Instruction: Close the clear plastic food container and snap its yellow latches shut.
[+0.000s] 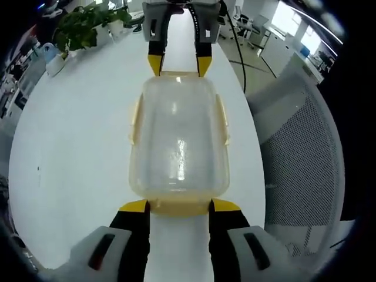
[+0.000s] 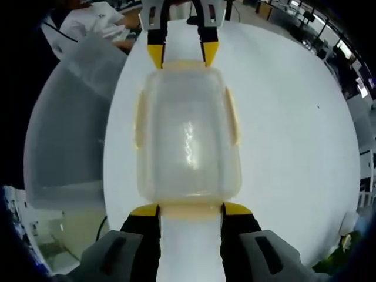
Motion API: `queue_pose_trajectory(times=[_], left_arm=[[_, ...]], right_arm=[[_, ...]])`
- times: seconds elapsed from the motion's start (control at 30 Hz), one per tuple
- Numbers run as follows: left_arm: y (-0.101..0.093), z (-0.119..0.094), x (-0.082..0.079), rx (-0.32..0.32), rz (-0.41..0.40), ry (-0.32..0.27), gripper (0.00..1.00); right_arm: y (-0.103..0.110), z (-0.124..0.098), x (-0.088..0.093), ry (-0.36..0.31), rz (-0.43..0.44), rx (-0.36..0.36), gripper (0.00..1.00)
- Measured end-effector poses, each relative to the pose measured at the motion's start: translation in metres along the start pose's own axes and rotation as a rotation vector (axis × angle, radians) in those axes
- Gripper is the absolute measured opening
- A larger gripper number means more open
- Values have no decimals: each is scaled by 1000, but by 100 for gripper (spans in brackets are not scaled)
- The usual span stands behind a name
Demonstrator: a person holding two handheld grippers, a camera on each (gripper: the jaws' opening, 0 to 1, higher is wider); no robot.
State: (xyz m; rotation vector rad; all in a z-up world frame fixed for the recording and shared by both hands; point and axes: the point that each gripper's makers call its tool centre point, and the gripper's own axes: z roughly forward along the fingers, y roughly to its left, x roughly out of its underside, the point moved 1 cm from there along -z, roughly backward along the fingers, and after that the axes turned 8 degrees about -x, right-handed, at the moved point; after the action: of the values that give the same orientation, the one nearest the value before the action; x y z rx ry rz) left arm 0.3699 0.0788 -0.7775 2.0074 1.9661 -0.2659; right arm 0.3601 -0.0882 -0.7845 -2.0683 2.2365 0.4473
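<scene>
1. Left gripper view: the clear container [image 1: 178, 141] sits on the white desk [image 1: 76, 153], lid on top, seen end on. The left gripper [image 1: 178, 207] has its jaws spread, one yellow tip at each corner of the near end latch [image 1: 179, 207]. They touch its edge and pinch nothing.
2. Across the box, the right gripper [image 1: 179, 63] mirrors that pose, jaws apart at the far end. The side latches [image 1: 222, 120] look to be standing out from the walls, so I judge them unsnapped. A potted plant [image 1: 88, 26] stands well back and a mesh chair [image 1: 305, 135] sits beside the desk.
3. Right gripper view: same box [image 2: 188, 138], opposite end. The right gripper [image 2: 191, 210] spans its own end latch [image 2: 191, 210] with the jaws wide, and the left gripper [image 2: 182, 54] waits at the far end.
4. Doing it well, I reckon: press both ends together, evenly, so the box cannot skid on the smooth desk. Push each latch flat against the wall, and check the lid is seated square first.
</scene>
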Motion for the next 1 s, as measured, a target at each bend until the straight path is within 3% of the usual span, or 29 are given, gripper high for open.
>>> queue_pose_trajectory(times=[1.0], left_arm=[[-7,10,-1,-8,-7,10,38]], right_arm=[[2,6,7,1,-7,-2,37]])
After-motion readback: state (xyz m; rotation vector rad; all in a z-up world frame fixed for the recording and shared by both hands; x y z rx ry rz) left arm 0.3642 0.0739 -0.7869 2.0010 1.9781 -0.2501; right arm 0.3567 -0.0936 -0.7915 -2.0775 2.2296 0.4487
